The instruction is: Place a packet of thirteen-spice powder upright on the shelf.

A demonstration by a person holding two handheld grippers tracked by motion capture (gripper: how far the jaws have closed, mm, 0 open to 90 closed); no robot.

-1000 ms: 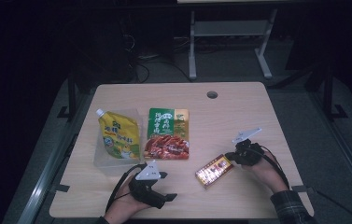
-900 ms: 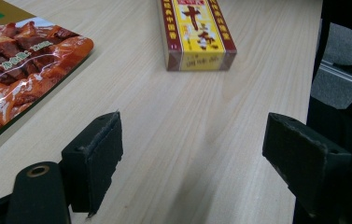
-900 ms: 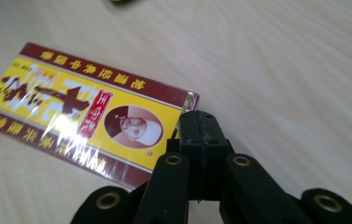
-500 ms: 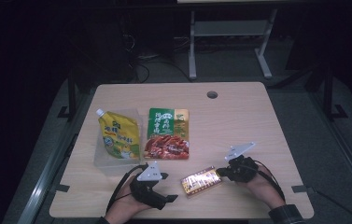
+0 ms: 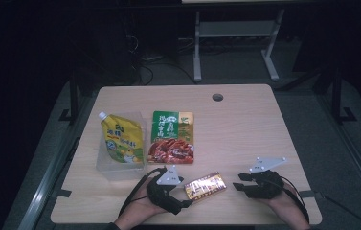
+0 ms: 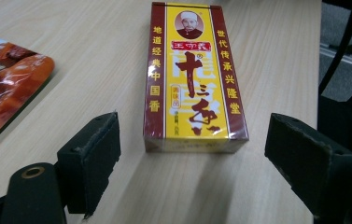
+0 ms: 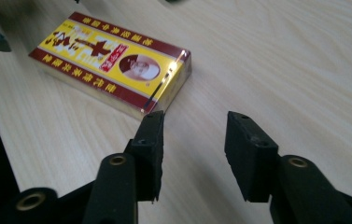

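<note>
Lying flat between two released claws: the yellow spice box

Resting on the wooden tabletop (image 5: 245, 124) near the person's edge, the yellow and dark red spice box (image 5: 206, 185) lies flat with its printed face up, touched by neither claw. In the high view it sits slightly slanted, its right end a little farther from the person than its left.

The left claw (image 5: 184, 203) lies just beside the box's left end, held by the person's left hand (image 5: 142, 211). In the left gripper view its two black jaws stand wide apart, released, with the box (image 6: 194, 77) straight ahead between their lines but beyond the tips, so nothing is grasped. A corner of the red food packet (image 6: 5, 88) shows at the left of that view.

The right claw (image 5: 239, 185) sits to the right of the box, apart from it, its jaws pointing toward the box's right end. In the right gripper view those jaws are parted with only bare wood between them, and the box (image 7: 113, 63) lies ahead and to the left, its near corner close to one jaw tip.

Farther up the tabletop, the green and red food packet (image 5: 172, 137) lies flat, and beside it on the left a yellow spouted pouch (image 5: 120, 139) lies in a clear plastic tray (image 5: 116, 170).
</note>
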